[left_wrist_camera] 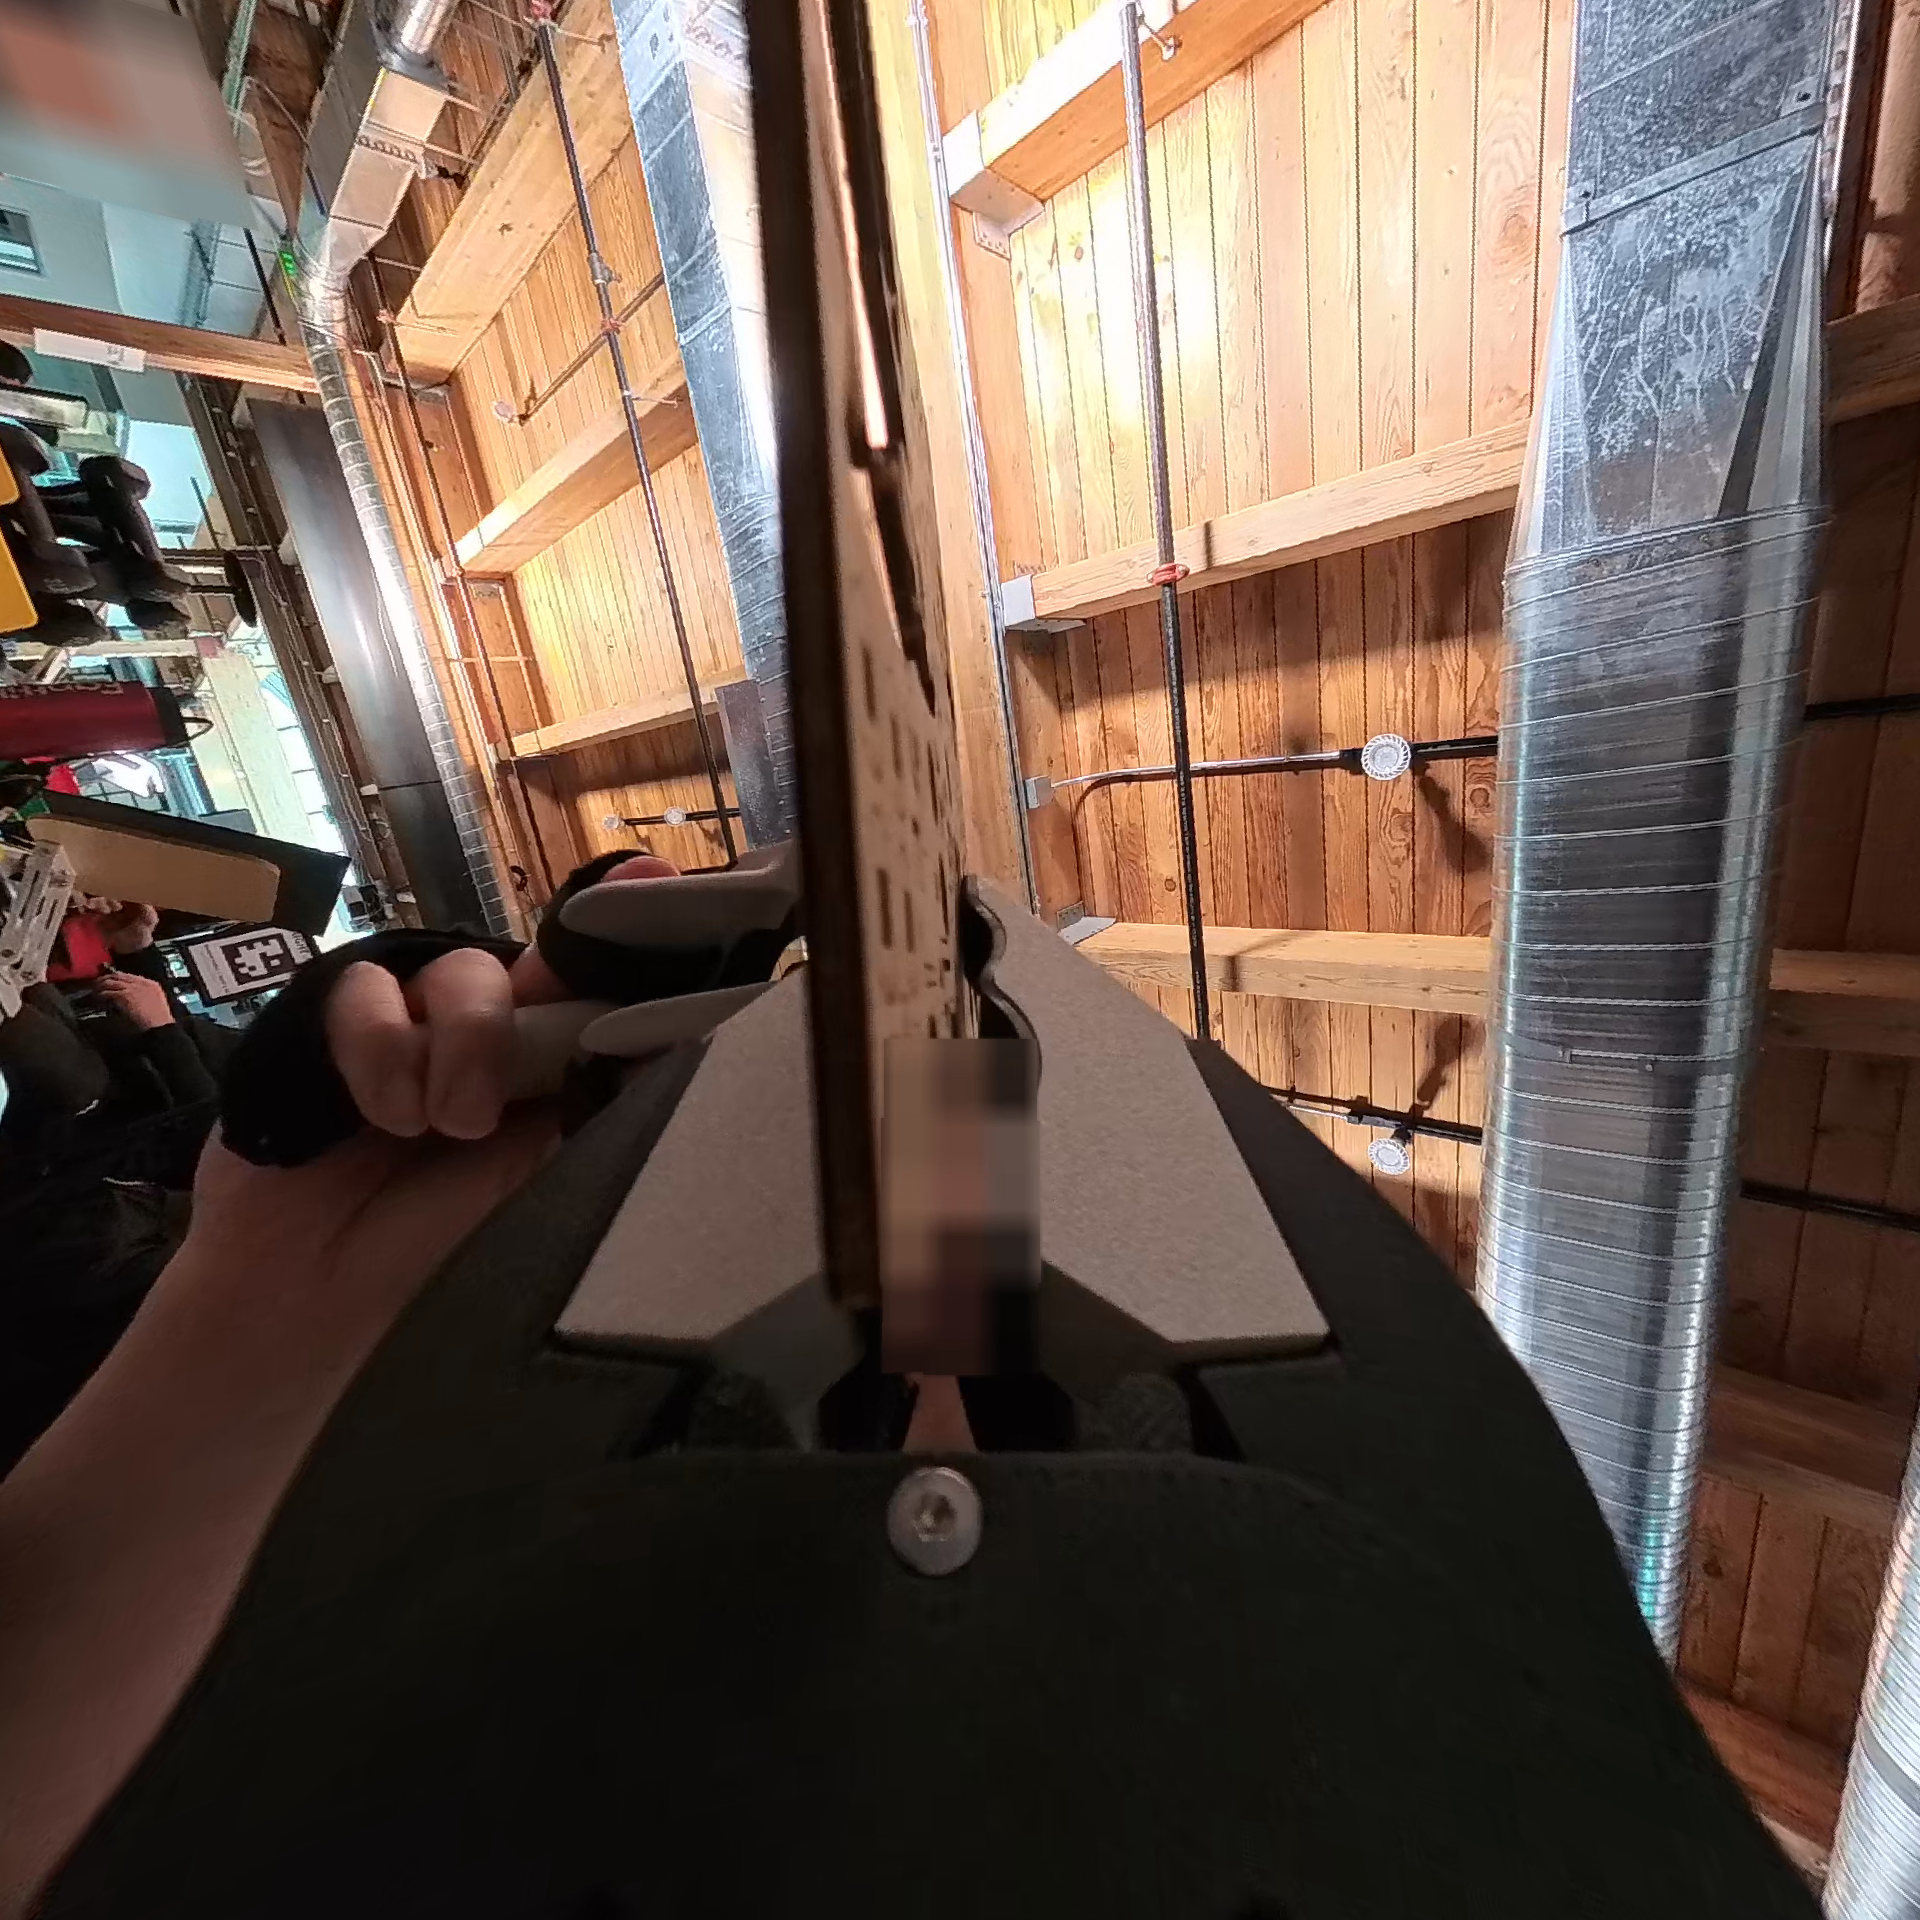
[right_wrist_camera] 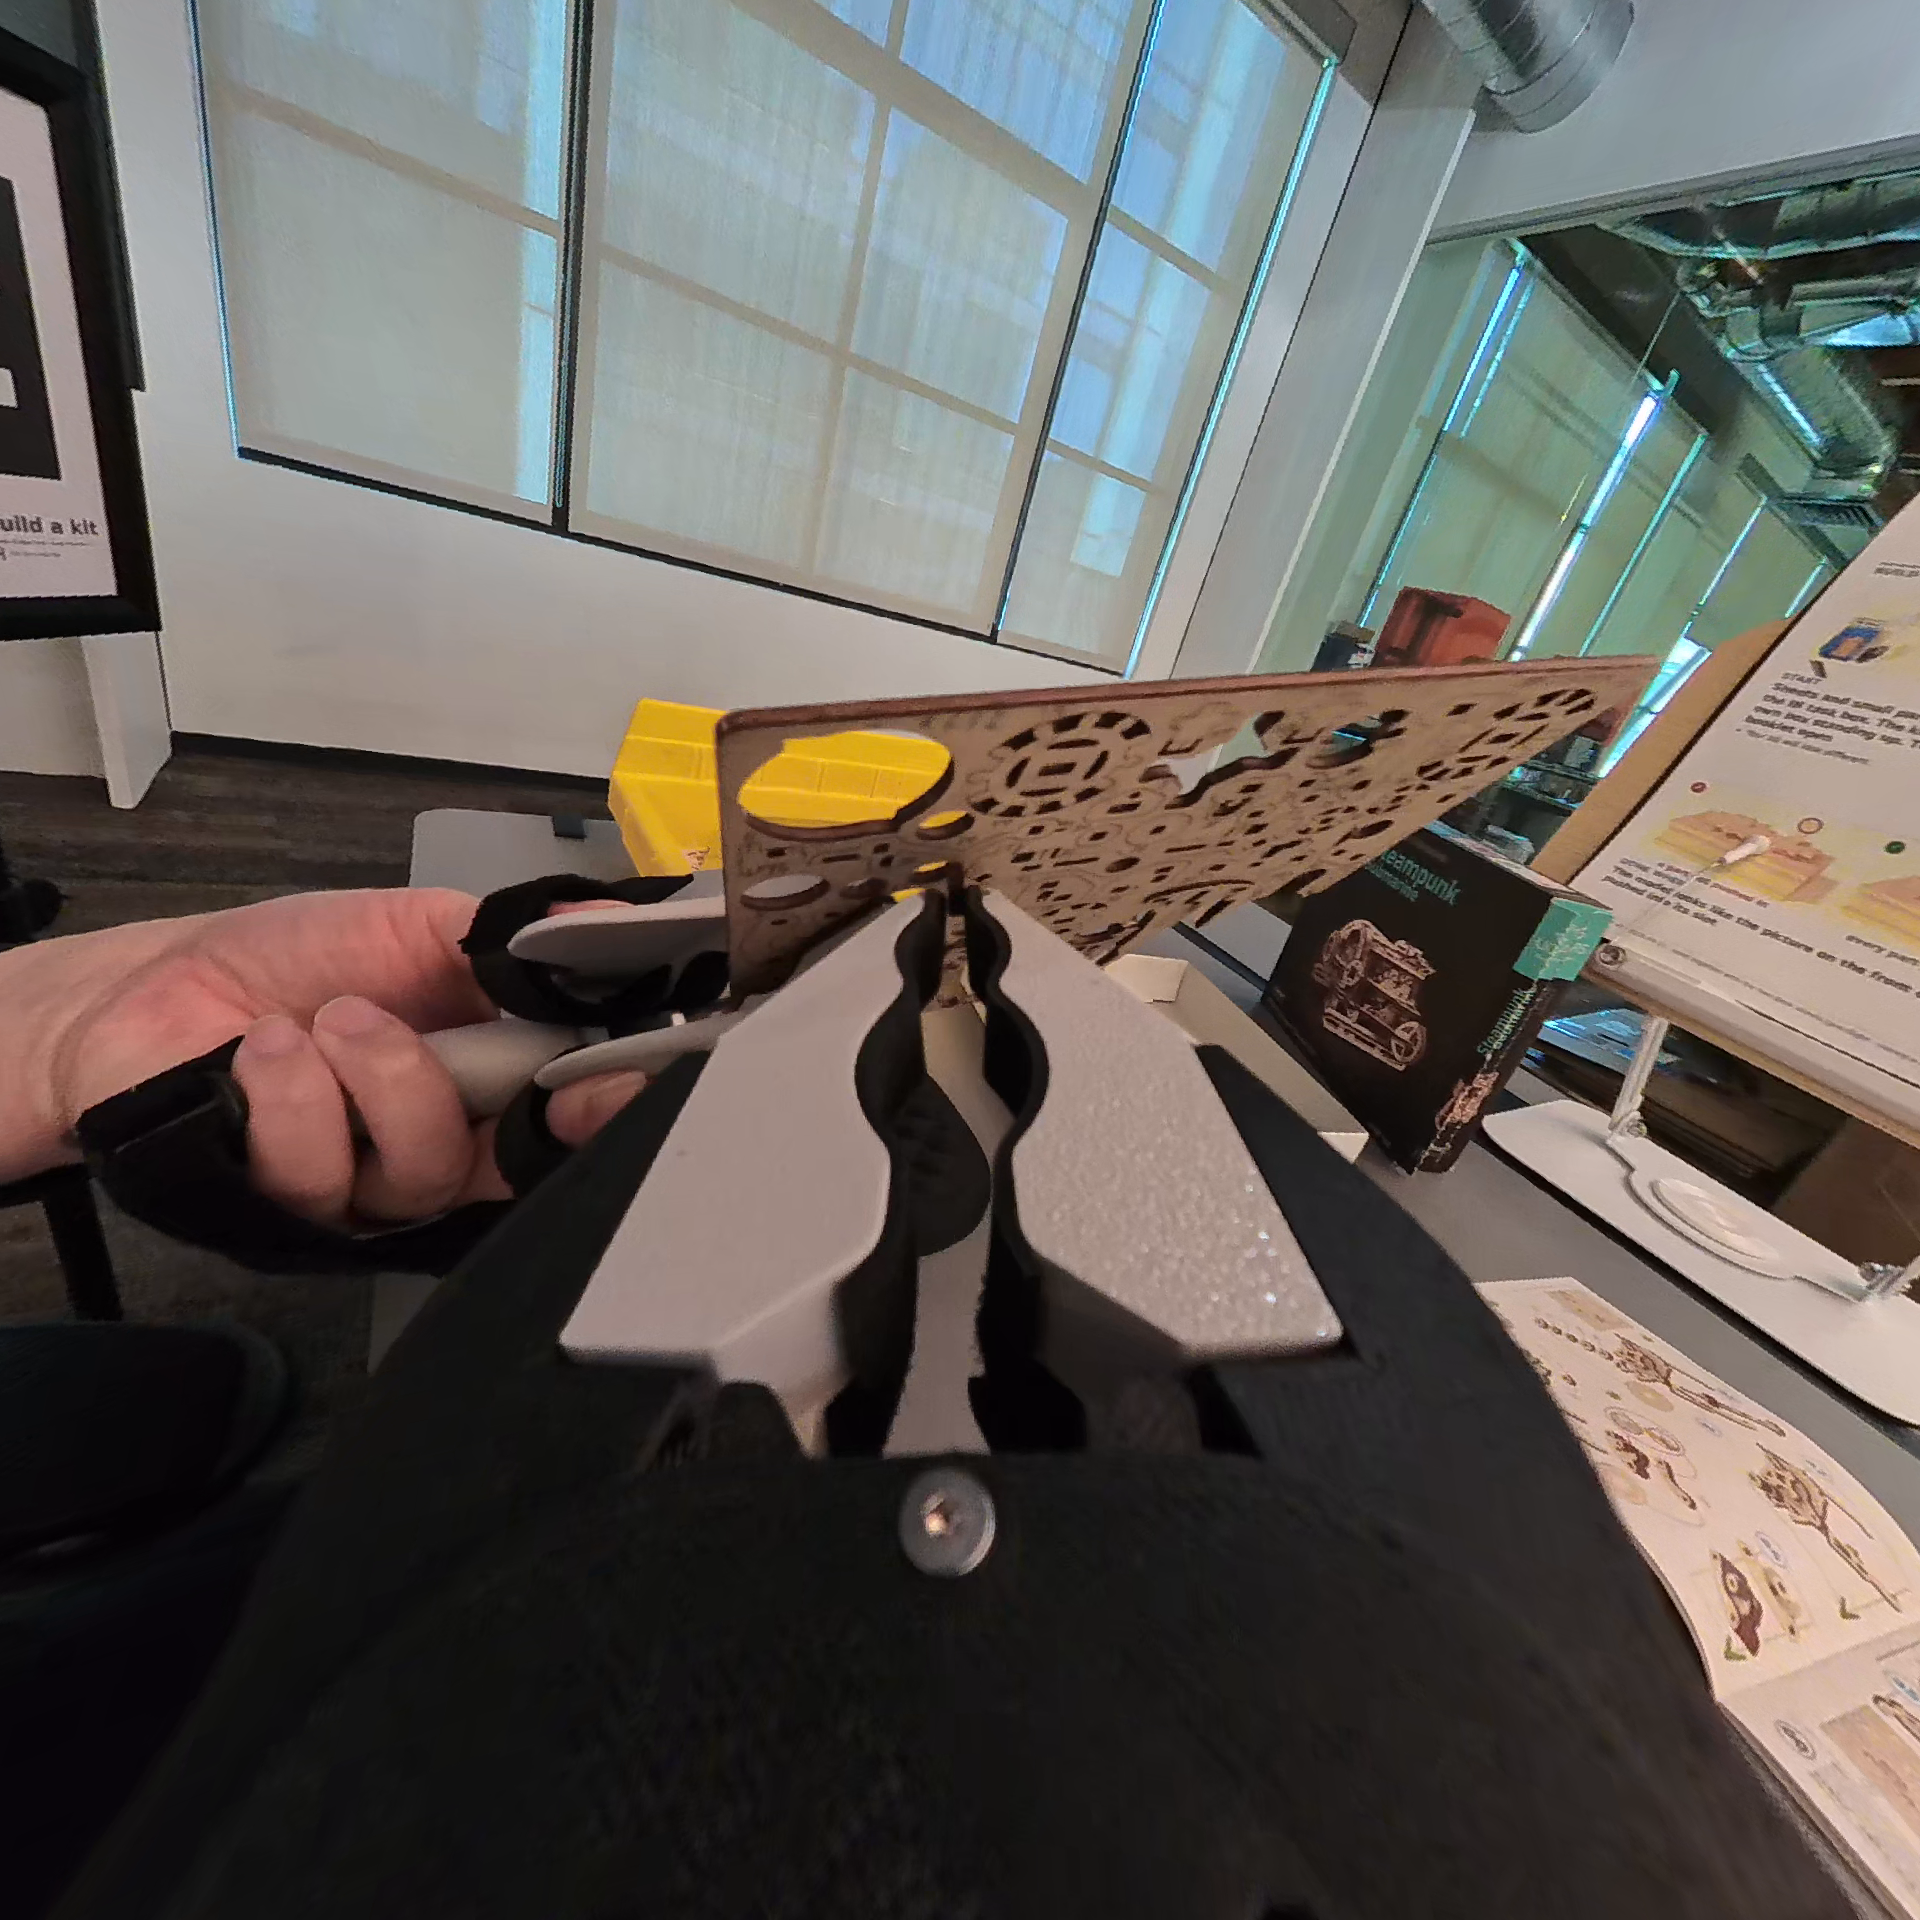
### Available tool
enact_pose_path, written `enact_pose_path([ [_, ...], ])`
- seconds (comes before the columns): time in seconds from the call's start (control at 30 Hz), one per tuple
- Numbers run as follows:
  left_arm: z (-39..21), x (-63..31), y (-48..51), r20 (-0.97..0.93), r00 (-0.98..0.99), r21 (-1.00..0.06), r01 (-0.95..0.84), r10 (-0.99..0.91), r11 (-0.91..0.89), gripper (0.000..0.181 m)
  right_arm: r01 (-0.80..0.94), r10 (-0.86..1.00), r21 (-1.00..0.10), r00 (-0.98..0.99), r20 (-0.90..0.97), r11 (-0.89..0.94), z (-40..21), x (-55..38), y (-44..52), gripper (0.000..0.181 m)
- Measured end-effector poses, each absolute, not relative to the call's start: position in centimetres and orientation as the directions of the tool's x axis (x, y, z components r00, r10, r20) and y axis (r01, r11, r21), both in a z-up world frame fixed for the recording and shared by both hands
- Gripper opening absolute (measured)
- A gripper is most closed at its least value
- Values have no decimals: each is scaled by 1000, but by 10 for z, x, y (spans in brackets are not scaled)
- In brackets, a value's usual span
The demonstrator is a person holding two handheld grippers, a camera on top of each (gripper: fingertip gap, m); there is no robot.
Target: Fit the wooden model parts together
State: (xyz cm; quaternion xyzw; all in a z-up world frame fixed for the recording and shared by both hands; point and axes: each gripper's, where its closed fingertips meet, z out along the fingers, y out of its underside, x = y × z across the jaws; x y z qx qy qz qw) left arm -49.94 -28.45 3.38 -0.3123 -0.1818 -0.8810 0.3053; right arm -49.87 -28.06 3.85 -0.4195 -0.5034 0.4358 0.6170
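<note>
A thin laser-cut wooden sheet (right_wrist_camera: pixel 1195 800) full of cut-out model parts is held up in the air, tilted, above the grey table (right_wrist_camera: pixel 1496 1195). My right gripper (right_wrist_camera: pixel 948 902) is shut on its lower edge with the fingertips. My left gripper (right_wrist_camera: pixel 707 966), held in a hand, grips the sheet's left edge. In the left wrist view the sheet (left_wrist_camera: pixel 831 727) stands edge-on, deep between the fingers of my left gripper (left_wrist_camera: pixel 894 935), which points up at the ceiling. The right gripper (left_wrist_camera: pixel 727 956) shows there at the left, against the sheet.
A yellow bin (right_wrist_camera: pixel 665 769) stands behind the sheet. A black kit box (right_wrist_camera: pixel 1392 997) stands on the table to the right. An open instruction booklet (right_wrist_camera: pixel 1714 1507) lies at the front right. A slanted instruction board (right_wrist_camera: pixel 1787 831) stands on a white base (right_wrist_camera: pixel 1714 1226).
</note>
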Motion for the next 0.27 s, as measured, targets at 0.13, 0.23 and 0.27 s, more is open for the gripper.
enact_pose_path([
  [0.13, 34, -500, -285, 661, -618, 132, 654, -425, -745, 0, -129, 969, -963, 104, 226, 238, 39, -497, -279, 2],
  [0.23, 34, -503, -284, 662, -610, 129, 664, -434, -736, 0, -145, 979, -970, 89, 185, 196, 40, -494, -275, 2],
  [0.27, 33, -504, -284, 669, -599, 122, 672, -440, -730, 0, -143, 982, -973, 84, 170, 181, 39, -491, -273, 2],
])
